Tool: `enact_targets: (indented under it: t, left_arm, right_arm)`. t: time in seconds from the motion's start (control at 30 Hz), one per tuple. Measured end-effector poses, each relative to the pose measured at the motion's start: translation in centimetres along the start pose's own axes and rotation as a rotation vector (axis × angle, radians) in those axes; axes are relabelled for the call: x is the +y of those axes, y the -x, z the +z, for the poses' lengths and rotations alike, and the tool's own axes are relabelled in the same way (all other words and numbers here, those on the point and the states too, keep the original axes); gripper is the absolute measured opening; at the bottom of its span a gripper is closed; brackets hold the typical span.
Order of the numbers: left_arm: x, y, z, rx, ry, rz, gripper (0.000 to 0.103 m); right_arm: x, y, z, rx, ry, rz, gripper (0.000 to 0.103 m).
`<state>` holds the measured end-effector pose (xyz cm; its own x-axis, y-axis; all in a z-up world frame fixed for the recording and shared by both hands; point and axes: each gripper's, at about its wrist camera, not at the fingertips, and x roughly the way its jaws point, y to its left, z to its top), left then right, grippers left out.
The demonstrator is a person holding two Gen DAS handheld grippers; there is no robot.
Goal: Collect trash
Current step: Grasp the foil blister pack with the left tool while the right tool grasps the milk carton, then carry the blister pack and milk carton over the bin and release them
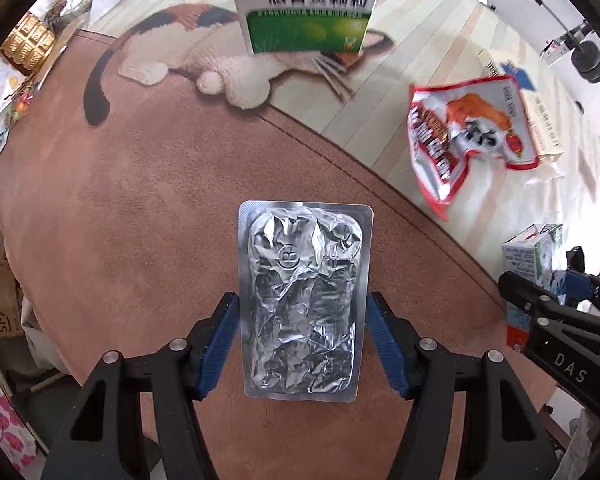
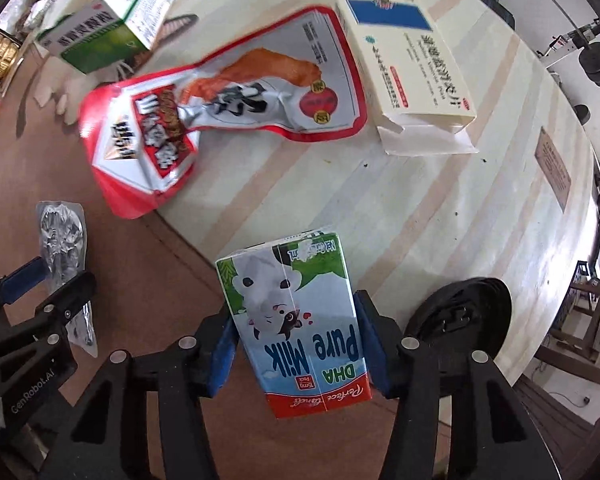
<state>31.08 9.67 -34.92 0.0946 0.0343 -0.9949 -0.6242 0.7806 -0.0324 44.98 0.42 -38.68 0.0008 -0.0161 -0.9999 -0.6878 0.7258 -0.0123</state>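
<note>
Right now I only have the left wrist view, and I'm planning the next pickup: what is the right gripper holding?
Observer: The right gripper is shut on a milk carton labelled DHA Pure Milk.
Operator: Is that pale box behind the red snack wrapper intact?
Observer: The cream medicine box lies flat with its end flap open toward the right gripper.
Operator: Anything beside the right gripper?
Observer: A black round object sits right of the carton, at the edge of the striped mat.
</note>
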Motion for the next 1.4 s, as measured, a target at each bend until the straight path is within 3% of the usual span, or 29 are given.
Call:
enact_targets:
  t: [0.3,0.43,0.63,0.87,1.03,1.13,1.4]
  left_arm:
    - [3.3,5.9,-2.7,-0.117,0.058,-0.042,0.062]
    - [6.4,8.6,-5.7,-0.169,0.1,-0.062,0.062]
    - [12.3,11.6,-11.3,-0.23,0.189,-0.094,0.062]
    - [20.3,12.4,-21.0,-0.248,0.323,-0.129,0.062]
    - [26.6,9.1,-27.8,-0.176,0.461,-0.17,0.062]
    - [30.6,4.6,-31.6,-0.1,0.562,-0.199,0.062]
    - [38.2,-9.8,-37.3,0.032,0.769,-0.241,0.062]
  right_arm:
    - [3.9,5.1,-3.8,-0.08,-0.003,0.051,0.056]
    - [6.0,7.2,-5.8,-0.114,0.014,0.079,0.056]
    - [10.6,10.0,-10.7,-0.154,0.074,0.122,0.056]
    - [21.0,10.1,-18.5,-0.14,0.181,0.179,0.056]
    - [27.8,6.3,-23.1,-0.062,0.239,0.217,0.056]
    - [31.3,2.1,-25.4,0.011,0.268,0.228,0.056]
    - [37.2,-13.7,-27.7,0.163,0.298,0.223,0.056]
